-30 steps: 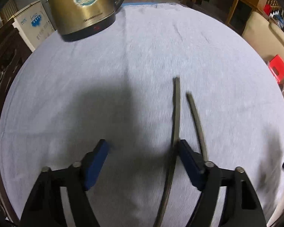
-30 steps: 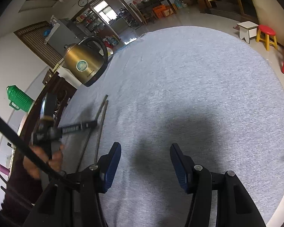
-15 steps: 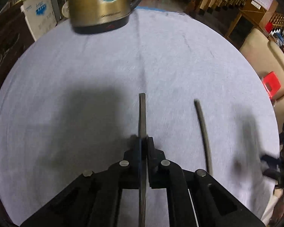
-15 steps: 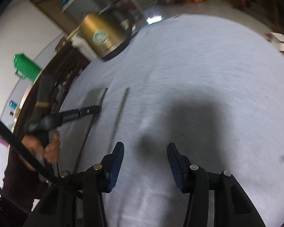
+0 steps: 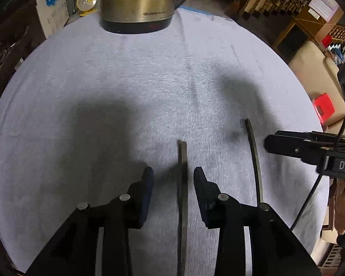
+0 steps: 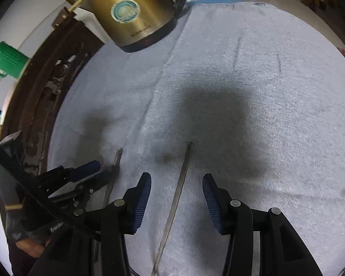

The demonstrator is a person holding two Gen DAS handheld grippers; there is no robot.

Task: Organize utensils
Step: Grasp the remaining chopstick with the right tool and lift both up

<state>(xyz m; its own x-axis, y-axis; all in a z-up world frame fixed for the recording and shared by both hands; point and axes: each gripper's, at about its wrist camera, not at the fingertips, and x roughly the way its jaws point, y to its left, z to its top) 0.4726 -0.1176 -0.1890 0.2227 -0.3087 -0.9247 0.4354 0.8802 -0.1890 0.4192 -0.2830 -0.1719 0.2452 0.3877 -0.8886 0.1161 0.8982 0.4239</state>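
Worktop (image 5: 80, 92): round, under a pale grey cloth, with a brass-coloured kettle (image 5: 138, 2) at its far edge.
Left chopstick (image 5: 182, 184): flat on the cloth, pointing toward the kettle.
Right chopstick (image 6: 177, 195): flat on the cloth too, well apart from the other.
Left gripper (image 5: 173, 177): fingers have just been opening; the left chopstick lies between them, untouched by either pad.
Right gripper (image 6: 176, 184): fingers spread about halfway, straddling the right chopstick without touching it.
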